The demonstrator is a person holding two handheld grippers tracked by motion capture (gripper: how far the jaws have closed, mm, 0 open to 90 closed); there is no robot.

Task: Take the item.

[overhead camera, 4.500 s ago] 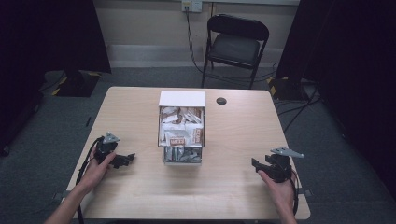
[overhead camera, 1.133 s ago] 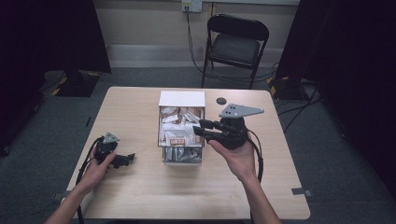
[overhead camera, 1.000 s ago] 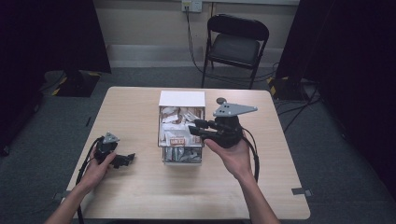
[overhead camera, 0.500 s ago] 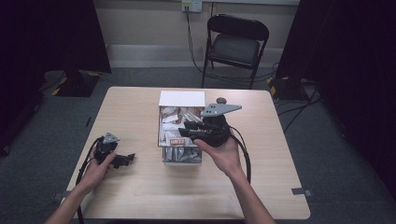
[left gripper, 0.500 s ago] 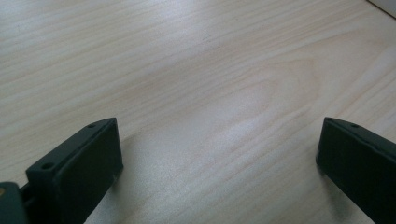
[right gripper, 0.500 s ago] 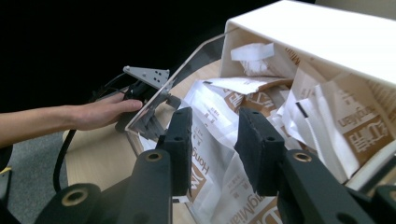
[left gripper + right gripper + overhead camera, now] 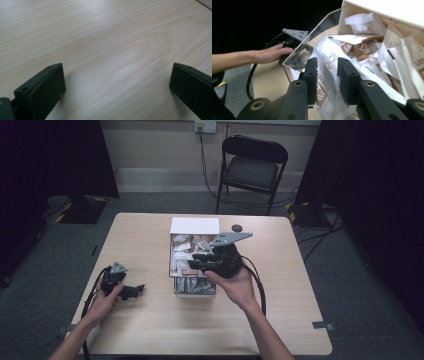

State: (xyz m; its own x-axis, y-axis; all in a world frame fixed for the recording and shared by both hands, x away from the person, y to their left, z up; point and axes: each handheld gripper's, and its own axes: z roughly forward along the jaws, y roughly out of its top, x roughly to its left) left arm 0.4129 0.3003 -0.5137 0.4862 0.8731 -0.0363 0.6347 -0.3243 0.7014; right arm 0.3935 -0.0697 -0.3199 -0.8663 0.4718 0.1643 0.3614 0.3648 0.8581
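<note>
Here, the left gripper (image 7: 134,291) rests open on the table (image 7: 150,330). In the box (image 7: 195,226), the right gripper (image 7: 327,75) has just been closing around 1 packet (image 7: 325,85), not clearly pinching it. A neighbouring packet could snag and spill.

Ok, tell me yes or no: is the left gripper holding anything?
No. The left gripper has its jaws wide apart over the bare wooden table, with nothing between them.

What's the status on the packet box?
Right gripper inside the box, jaws closing around a white packet, not yet pinched. Left gripper open, resting on table. Nothing blocking.
</note>
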